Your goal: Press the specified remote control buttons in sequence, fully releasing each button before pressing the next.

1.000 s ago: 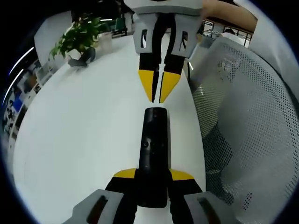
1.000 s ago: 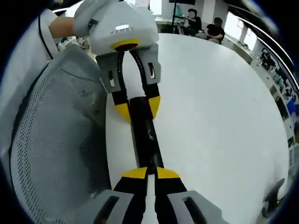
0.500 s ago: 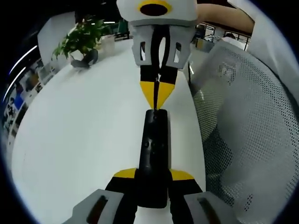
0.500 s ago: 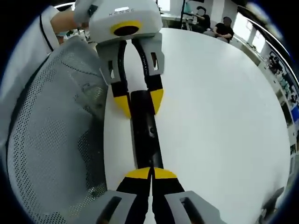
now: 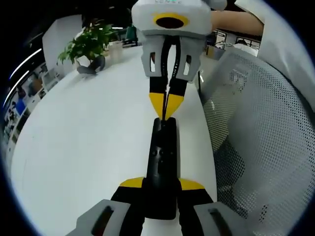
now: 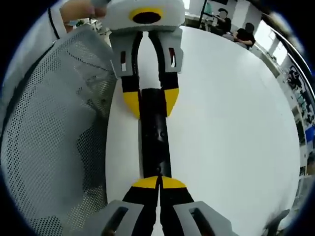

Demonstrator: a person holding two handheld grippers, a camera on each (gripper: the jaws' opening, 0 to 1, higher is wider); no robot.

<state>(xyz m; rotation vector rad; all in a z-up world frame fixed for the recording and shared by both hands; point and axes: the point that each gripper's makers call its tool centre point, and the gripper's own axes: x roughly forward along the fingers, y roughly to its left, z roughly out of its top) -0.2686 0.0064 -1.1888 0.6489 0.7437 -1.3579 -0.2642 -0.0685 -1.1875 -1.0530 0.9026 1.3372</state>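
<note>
In the left gripper view, the left gripper is clamping a black remote at lower centre, while the right gripper, tips closed, is touching the remote's far end; a potted plant is sitting upper left.

In the right gripper view, the right gripper is meeting the remote at lower centre, the left gripper is gripping it above, and seated people are showing upper right.

The left gripper clamps the remote at its near end; the right gripper, jaws closed together, presses its far end.

Potted plant on white table; mesh chair beside.
</note>
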